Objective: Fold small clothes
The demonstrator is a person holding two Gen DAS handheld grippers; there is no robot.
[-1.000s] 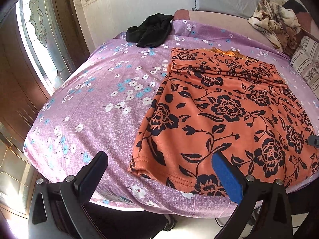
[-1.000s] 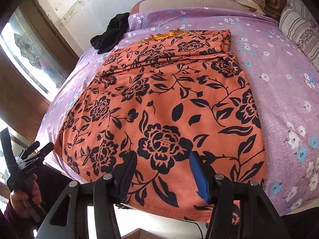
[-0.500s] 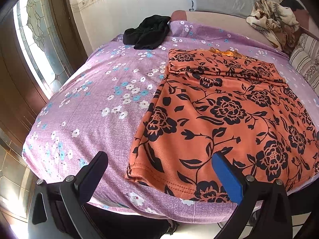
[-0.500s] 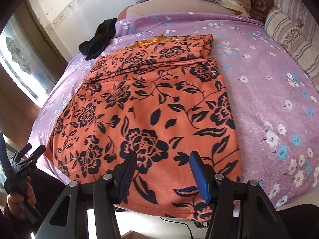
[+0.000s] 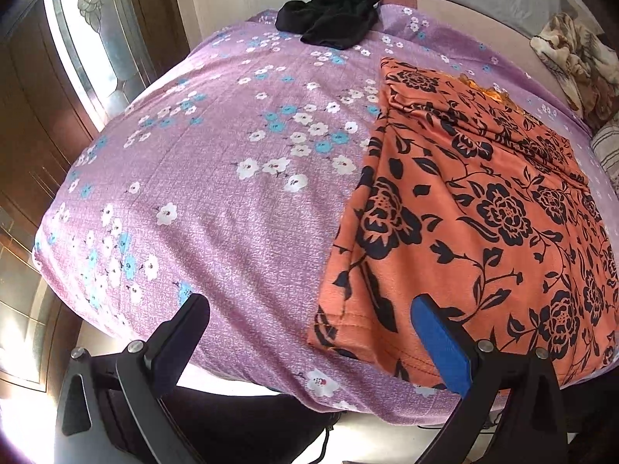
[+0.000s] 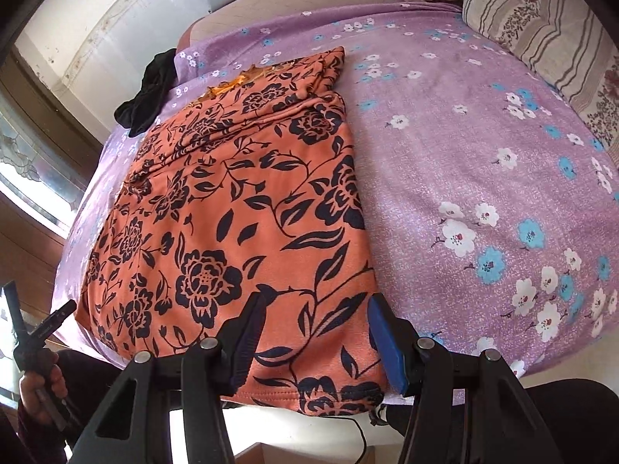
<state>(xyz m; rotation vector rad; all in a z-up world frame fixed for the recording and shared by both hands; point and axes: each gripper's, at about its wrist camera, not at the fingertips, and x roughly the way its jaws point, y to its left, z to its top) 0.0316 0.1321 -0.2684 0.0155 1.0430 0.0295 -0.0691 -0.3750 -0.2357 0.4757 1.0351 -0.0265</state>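
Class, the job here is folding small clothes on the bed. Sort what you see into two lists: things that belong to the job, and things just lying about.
Belongs to the job:
orange floral garment
left tongs, open
right tongs, open
black garment, possibly next

Just lying about:
purple bedsheet (work surface only)
striped pillow
crumpled blanket

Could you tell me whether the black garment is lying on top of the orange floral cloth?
No, the black garment lies apart at the bed's far edge, with purple sheet between it and the orange floral cloth.
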